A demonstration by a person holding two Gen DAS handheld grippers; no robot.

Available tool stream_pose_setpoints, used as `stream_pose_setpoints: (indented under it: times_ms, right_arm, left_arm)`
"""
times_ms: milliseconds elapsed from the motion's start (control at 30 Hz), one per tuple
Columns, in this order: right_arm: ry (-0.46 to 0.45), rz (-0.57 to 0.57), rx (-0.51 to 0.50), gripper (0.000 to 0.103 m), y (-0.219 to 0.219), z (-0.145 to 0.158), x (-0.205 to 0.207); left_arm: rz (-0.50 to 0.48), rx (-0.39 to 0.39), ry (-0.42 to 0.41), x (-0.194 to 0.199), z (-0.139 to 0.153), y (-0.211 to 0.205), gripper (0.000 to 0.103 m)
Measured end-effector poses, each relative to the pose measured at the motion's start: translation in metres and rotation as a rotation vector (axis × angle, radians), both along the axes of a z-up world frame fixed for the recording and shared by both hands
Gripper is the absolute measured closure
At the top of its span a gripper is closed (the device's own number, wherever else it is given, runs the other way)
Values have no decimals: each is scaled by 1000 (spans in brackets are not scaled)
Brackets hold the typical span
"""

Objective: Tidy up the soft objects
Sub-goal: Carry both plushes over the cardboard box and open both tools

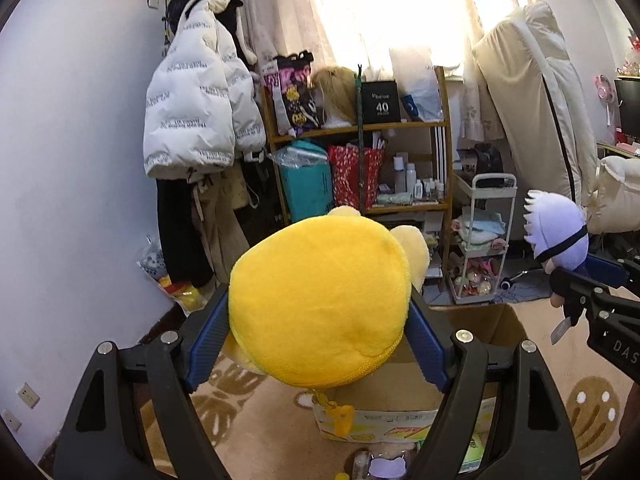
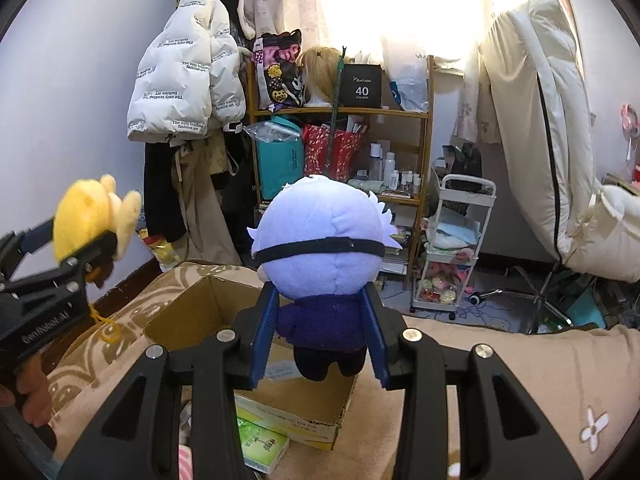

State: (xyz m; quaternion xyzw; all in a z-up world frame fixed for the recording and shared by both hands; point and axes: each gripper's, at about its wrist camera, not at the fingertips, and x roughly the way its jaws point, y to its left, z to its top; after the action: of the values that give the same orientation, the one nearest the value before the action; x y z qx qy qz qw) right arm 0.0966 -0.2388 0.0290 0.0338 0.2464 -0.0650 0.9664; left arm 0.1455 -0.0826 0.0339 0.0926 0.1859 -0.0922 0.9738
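Note:
My left gripper [image 1: 318,322] is shut on a round yellow plush [image 1: 320,300] with pale ears, held in the air above an open cardboard box [image 1: 404,412]. It also shows at the left of the right wrist view [image 2: 86,216]. My right gripper [image 2: 322,328] is shut on the dark purple body of a white-haired doll [image 2: 320,240] with a black blindfold band, held over the same box [image 2: 200,312]. That doll shows at the right of the left wrist view [image 1: 560,236].
The box stands on a beige patterned blanket [image 2: 500,380]. Behind are a wooden shelf [image 2: 344,112] full of bags and bottles, a white jacket [image 2: 176,80] on the wall, a small white cart [image 2: 452,248] and a cream chair [image 2: 532,120]. A green packet [image 2: 260,444] lies by the box.

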Motion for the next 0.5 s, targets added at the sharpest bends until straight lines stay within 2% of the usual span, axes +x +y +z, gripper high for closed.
stream_pose_setpoints:
  times_ms: [200, 333, 500]
  right_arm:
    - [23, 31, 78, 60, -5, -22, 8]
    - [58, 32, 71, 59, -4, -37, 15]
    - [98, 35, 109, 59, -6, -53, 21]
  left_arm:
    - [-9, 13, 16, 14, -20, -7, 22]
    - [-26, 11, 42, 21, -31, -10, 22]
    - [-40, 31, 86, 28, -48, -15, 22]
